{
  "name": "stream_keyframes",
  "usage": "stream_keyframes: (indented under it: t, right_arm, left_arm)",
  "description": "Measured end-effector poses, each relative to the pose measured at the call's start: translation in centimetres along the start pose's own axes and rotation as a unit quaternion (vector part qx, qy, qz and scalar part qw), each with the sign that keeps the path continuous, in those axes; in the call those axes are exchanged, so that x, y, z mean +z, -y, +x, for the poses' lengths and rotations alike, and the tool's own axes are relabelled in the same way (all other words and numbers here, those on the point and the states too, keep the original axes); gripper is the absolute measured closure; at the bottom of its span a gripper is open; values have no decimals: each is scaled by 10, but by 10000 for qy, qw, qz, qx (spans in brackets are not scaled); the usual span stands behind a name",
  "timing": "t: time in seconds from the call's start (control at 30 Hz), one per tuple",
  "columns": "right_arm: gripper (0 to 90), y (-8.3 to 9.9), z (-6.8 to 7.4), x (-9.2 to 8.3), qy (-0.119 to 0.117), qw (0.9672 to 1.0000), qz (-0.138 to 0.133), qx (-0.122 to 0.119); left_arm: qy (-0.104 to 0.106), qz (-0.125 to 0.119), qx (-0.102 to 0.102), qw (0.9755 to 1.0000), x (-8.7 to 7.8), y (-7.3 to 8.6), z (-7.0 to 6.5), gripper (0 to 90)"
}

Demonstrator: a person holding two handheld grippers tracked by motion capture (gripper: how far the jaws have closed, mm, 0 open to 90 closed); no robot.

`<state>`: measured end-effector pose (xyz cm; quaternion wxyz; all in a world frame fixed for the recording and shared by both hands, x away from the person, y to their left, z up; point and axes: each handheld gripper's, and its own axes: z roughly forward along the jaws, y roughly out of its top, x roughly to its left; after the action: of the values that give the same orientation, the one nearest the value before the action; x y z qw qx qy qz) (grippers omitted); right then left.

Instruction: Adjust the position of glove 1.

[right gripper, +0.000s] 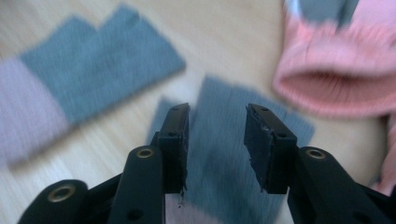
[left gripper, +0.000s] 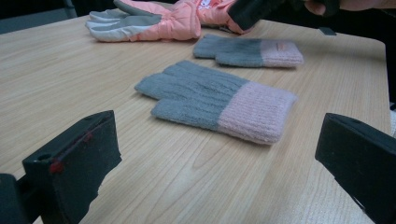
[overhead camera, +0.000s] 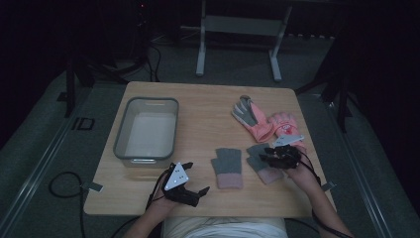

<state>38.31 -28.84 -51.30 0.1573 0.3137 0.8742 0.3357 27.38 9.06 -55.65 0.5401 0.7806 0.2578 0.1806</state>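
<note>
- I see the right gripper (overhead camera: 267,154) poised directly above the right knit glove (overhead camera: 266,167), a grey glove with a pink cuff lying flat on the table (overhead camera: 208,119).
- In the right gripper view, the right gripper (right gripper: 217,135) has its jaws parted with a clear gap; the grey knit shows between and below them, and the pads press on nothing. I read it as open and empty.
- That view is blurred, so I cannot tell whether the jaw tips touch the knit.
- I count 2 knit gloves. The left knit glove (overhead camera: 228,167) lies just beside the right one, apart from it, fingers pointing away from the person and pink cuff toward the near edge.
- In the left gripper view, the left knit glove (left gripper: 219,100) lies nearest, with the right knit glove (left gripper: 250,51) behind it.
- I see 2 pink padded gloves beyond the knit pair: one with a grey palm (overhead camera: 251,118) lies fingers away, the other (overhead camera: 286,126) lies just beside it, next to the right gripper.
- The left gripper (overhead camera: 195,186) rests near the front edge, left of the knit gloves. Its jaws stand wide apart with bare wood between them; it holds nothing.
- A clear plastic bin (overhead camera: 146,130) with a grey rim stands on the left part of the table, well apart from the gloves.
</note>
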Motion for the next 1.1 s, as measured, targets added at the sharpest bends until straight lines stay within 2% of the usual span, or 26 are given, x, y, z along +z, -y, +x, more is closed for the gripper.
stream_keyframes:
  t: [0.1, 0.2, 0.3, 0.4, 0.43, 0.57, 0.77, 0.8, 0.83, 0.87, 0.9, 0.93, 0.97, 1.0, 1.03, 1.1]
  right_arm:
    - [562, 12, -5, 7, 48, 9997, 229, 5]
    - [557, 20, -8, 14, -39, 9994, 310, 144]
    - [558, 24, -10, 17, -151, 9992, 250, 281]
    - [581, 24, -10, 18, -145, 9992, 259, 259]
    - [630, 25, -10, 18, -156, 9991, 241, 316]
    - [773, 25, -8, 17, 0, 9986, 223, 483]
    - [822, 23, 6, 17, 403, 9970, 263, 612]
    - [822, 23, 6, 17, 403, 9970, 263, 612]
    - [851, 18, 9, 14, 525, 9952, 334, 762]
    - [852, 15, 12, 10, 587, 9945, 311, 807]
    - [852, 12, 15, 5, 597, 9935, 275, 931]
    - [852, 12, 15, 5, 597, 9935, 275, 931]
    - [853, 4, 22, -7, 694, 9912, 43, 1126]
    - [853, 4, 22, -7, 694, 9912, 43, 1126]
    - [853, -3, 29, -19, 779, 9887, -146, 1272]
    - [854, -9, 34, -27, 873, 9867, -251, 1348]
  left_arm:
    - [-12, -20, -47, 10000, -1, 0, 1, 0]
    - [-20, -18, -67, 10000, -1, 0, 1, 0]
    - [-16, 0, -39, 10000, 0, 0, 0, 0]
    - [-10, 15, -23, 10000, 0, 0, 0, 0]
    - [-11, 11, -26, 10000, 0, 0, 0, 0]
    - [-13, 28, -25, 10000, 0, 1, 0, 0]
    - [2, 40, 2, 10000, 1, 0, -1, 0]
    - [2, 40, 2, 10000, 1, 0, -1, 0]
    - [-17, 39, 11, 10000, 0, 0, -1, 0]
    - [-33, 39, -2, 10000, 1, 0, -1, 0]
    - [-36, 37, -23, 10000, 1, 1, 0, 0]
    - [-36, 37, -23, 10000, 1, 1, 0, 0]
    - [-22, 32, -40, 10000, 1, 0, 0, 0]
    - [-21, 26, -39, 10000, 1, 0, 0, 0]
    - [-15, 39, -38, 10000, 1, 1, 1, 0]
    - [-13, 45, -28, 10000, 1, 0, 0, 0]
